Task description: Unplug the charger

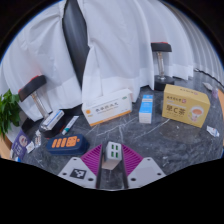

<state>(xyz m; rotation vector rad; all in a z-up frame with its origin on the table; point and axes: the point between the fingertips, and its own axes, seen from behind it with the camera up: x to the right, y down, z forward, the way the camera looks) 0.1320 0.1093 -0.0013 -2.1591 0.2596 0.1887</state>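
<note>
A small white cube charger, with dark slots on the face turned to the camera, sits between my gripper's two magenta pads. Both pads press on its sides, so the gripper is shut on it. It is held just above the dark marbled tabletop. No cable or socket shows at the charger. An orange-and-dark flat device lies on the table just ahead and to the left of the fingers.
Beyond the fingers stand a white box with an orange label, a small blue-and-white carton and a yellow box. Two dark-topped stands, a green plant and a white curtain are behind.
</note>
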